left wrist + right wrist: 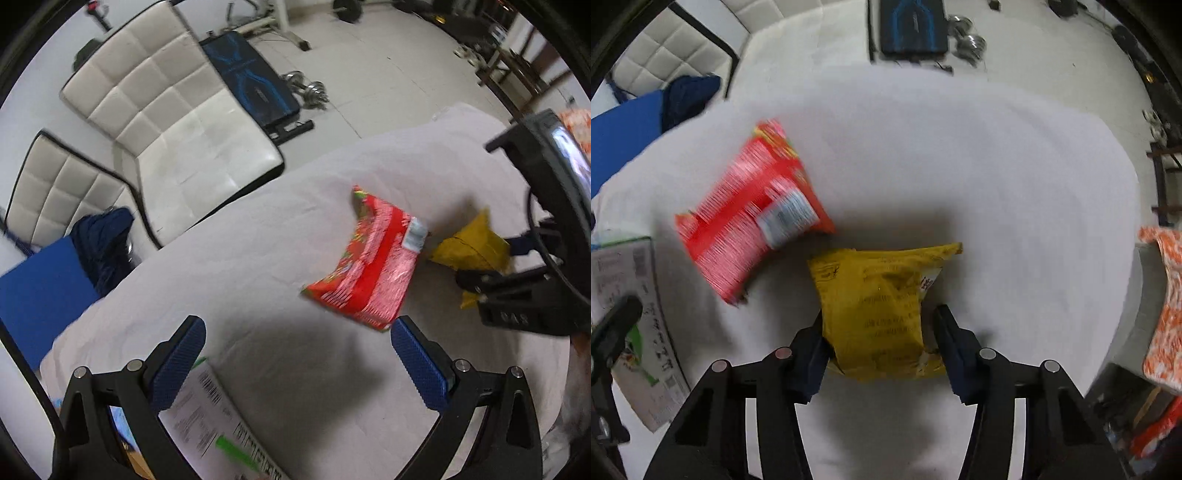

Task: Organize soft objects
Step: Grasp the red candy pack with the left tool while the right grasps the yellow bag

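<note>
2 fingers (951, 332) flanking yellow packet (882, 310), red packet (750, 214) beside.

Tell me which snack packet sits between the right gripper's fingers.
The yellow packet. It sits between the right gripper's fingers, while the red packet lies apart on the white cloth, up and to the left, touched by neither gripper.

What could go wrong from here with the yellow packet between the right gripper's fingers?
The right gripper straddles the yellow packet only near its lower end, so the limp bag could sag or slip if lifted. The red packet lies close beside it and might get dragged along. The open left gripper hovers nearby, so the two tools could collide.
</note>
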### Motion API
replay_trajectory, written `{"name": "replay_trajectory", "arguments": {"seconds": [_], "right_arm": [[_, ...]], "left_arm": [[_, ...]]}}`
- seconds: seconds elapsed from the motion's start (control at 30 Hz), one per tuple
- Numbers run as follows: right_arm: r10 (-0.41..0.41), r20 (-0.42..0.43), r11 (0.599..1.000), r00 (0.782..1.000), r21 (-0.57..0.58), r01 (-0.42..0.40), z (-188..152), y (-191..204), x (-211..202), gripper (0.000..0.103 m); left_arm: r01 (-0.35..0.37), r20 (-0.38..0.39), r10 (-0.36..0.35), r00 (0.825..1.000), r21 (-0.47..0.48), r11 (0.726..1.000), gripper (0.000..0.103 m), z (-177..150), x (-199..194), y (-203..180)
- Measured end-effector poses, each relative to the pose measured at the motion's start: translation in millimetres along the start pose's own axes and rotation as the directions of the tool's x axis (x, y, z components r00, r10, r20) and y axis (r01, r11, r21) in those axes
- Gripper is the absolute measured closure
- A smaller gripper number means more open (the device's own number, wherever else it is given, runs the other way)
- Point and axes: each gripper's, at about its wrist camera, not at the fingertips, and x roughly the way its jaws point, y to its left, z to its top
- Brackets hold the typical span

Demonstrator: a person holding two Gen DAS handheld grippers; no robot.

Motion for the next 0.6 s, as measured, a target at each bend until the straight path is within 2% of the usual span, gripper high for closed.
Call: {"name": "replay_trajectory", "arguments": {"seconds": [0.1, 0.23, 0.33, 0.37, 0.4, 0.43, 0.47, 0.53, 0.6], "right_arm": [[-0.021, -0.035, 0.999, 0.999, 0.046, 0.023, -13, -17, 4, 0.049], [-0.086, -0.019, 0.988, 0.996, 0.128, 0.087, -28, -47, 0, 0.049], [-0.040, 0.012, 0.975, 0.999, 0.218, 0.037, -36, -67, -1, 0.048], [-0.013, 0.017, 0.971, 1.000, 0.239, 0.009, -38, -71, 0, 0.047], [0.011, 0.018, 0.966, 1.000, 0.257, -0.015, -40, -75, 2, 0.046], [0.056, 0.014, 0.957, 0.998, 0.284, -0.057, -42, -80, 4, 0.041], [0.097, 0.007, 0.950, 0.995, 0.298, -0.095, -43, -83, 7, 0.029], [0.137, 0.008, 0.943, 0.991, 0.304, -0.133, -44, -86, 6, 0.018], [0.117, 0.035, 0.947, 0.993, 0.296, -0.122, -46, -89, -2, 0.018]], "left_arm": [[0.014, -0.015, -0.013, 1.000, 0.046, 0.999, 0.000, 13, 13, -17], [0.059, -0.090, -0.051, 0.995, 0.089, 0.994, 0.000, 33, 40, -39], [0.092, -0.147, -0.080, 0.986, 0.077, 0.993, 0.001, 43, 61, -48], [0.100, -0.155, -0.088, 0.984, 0.073, 0.992, 0.007, 46, 66, -50], [0.105, -0.160, -0.093, 0.983, 0.069, 0.992, 0.021, 47, 68, -52], [0.107, -0.166, -0.095, 0.982, 0.063, 0.992, 0.030, 47, 71, -53], [0.096, -0.163, -0.086, 0.983, 0.051, 0.994, 0.044, 47, 72, -53], [0.094, -0.151, -0.090, 0.984, 0.022, 0.995, 0.047, 47, 71, -52], [0.093, -0.149, -0.095, 0.984, -0.022, 0.995, 0.052, 43, 68, -49]]}}
